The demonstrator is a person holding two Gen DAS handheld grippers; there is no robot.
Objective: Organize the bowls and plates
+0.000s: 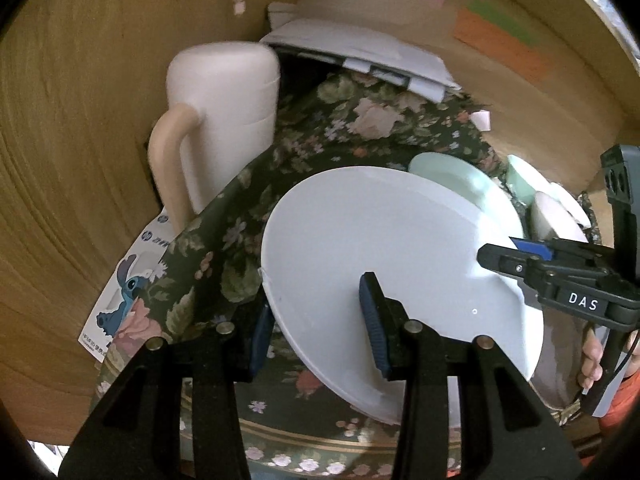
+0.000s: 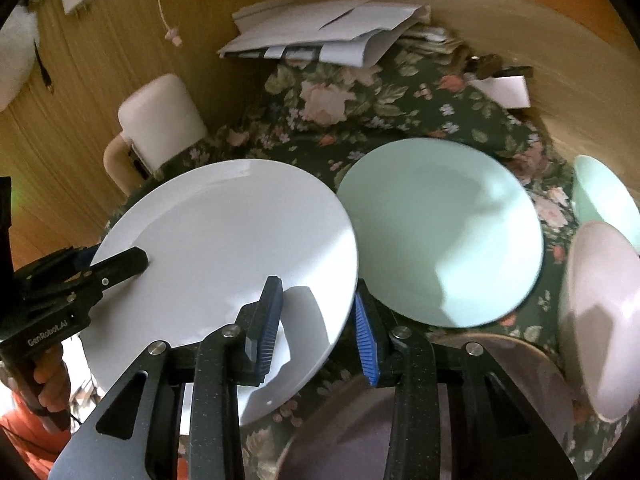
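The white plate [image 2: 224,256] is lifted and tilted above the floral-clothed counter [image 2: 400,112], just beside the mint plate [image 2: 440,232] lying flat there. It's pinched at its rim by both tongs: left tongs [image 1: 316,320] straddle the near-left edge, right tongs [image 2: 316,320] straddle the opposite edge, one pad above, one below. A pink bowl [image 2: 600,320] and mint bowl [image 2: 604,196] sit off to the right. Probably the white plate is meant to be stacked onto the mint one, so it should be levelled first, centred over it, then lowered gently before either grip is eased.
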